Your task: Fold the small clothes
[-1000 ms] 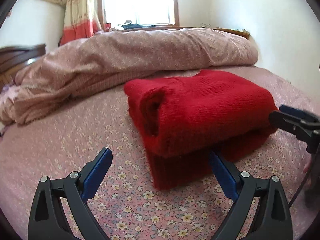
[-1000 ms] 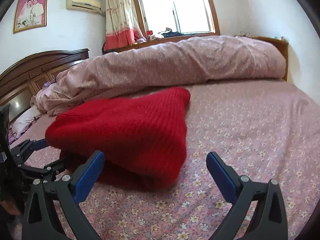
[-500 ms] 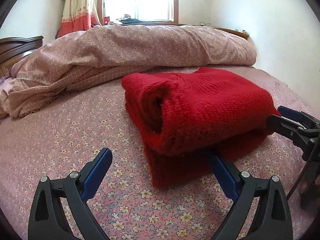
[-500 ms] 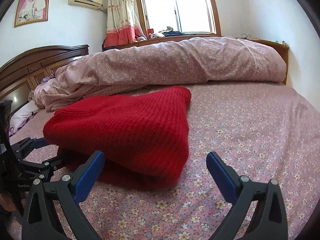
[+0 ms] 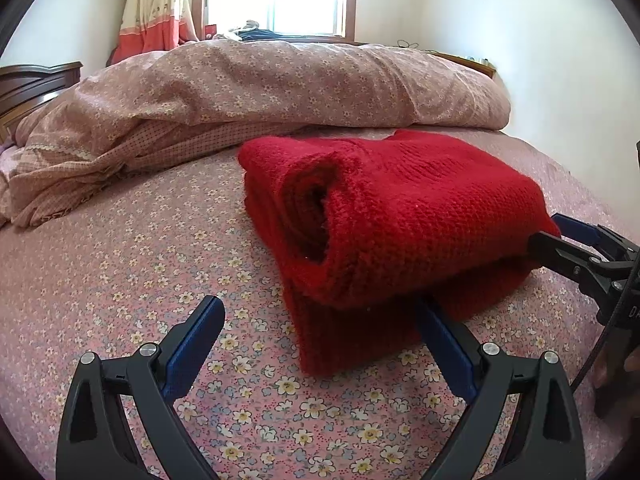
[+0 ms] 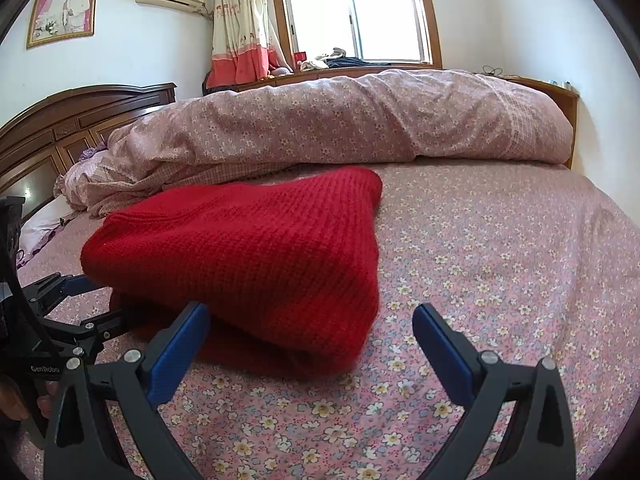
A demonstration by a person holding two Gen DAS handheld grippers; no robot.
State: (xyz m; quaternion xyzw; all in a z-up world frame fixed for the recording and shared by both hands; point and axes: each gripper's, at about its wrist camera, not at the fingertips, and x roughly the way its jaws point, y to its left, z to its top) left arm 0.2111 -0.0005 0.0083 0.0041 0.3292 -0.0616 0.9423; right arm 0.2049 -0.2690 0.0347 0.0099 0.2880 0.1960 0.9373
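A red knitted sweater (image 5: pixel 400 216) lies folded in a thick bundle on the flowered bed sheet; it also shows in the right wrist view (image 6: pixel 248 256). My left gripper (image 5: pixel 316 320) is open and empty, its right finger touching the bundle's near lower edge. My right gripper (image 6: pixel 310 328) is open and empty, its left finger against the bundle's near edge. Each gripper shows in the other's view at the bundle's opposite end: the right one (image 5: pixel 576 248) and the left one (image 6: pixel 80 304).
A rolled pink flowered duvet (image 5: pixel 260 92) lies across the bed behind the sweater. A dark wooden headboard (image 6: pixel 60 120) stands at the left. The bed sheet (image 6: pixel 500 260) stretches to the right, towards the white wall.
Both views have steadied and dipped slightly lower towards the bed. The sweater bundle has settled. Both grippers stay open at the bundle's ends.
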